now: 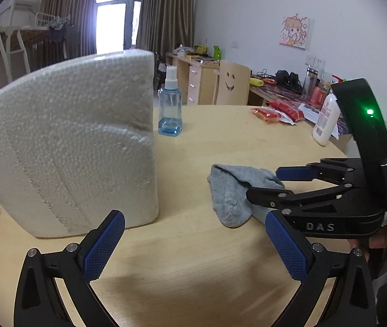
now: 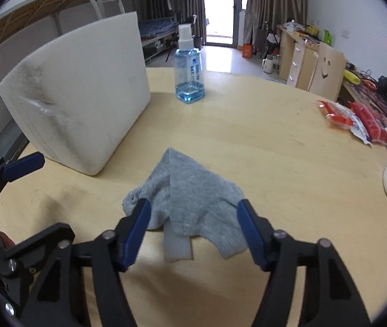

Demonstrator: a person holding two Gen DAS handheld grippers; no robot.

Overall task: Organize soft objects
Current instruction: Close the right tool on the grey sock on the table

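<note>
Grey knitted socks (image 2: pixel 190 199), crumpled together on the round pale wooden table (image 2: pixel 275 163), are lying at five o'clock from the white foam block (image 2: pixel 79 92), with the blue spray bottle (image 2: pixel 189 73) at twelve. The right gripper (image 2: pixel 193 226) is straddling them, pads part open and seemingly not pressing, while the left gripper (image 1: pixel 193 245) is hanging wide open, holding nothing. Light, limp and likely to drape, they look best pinched at the bunched middle.
</note>
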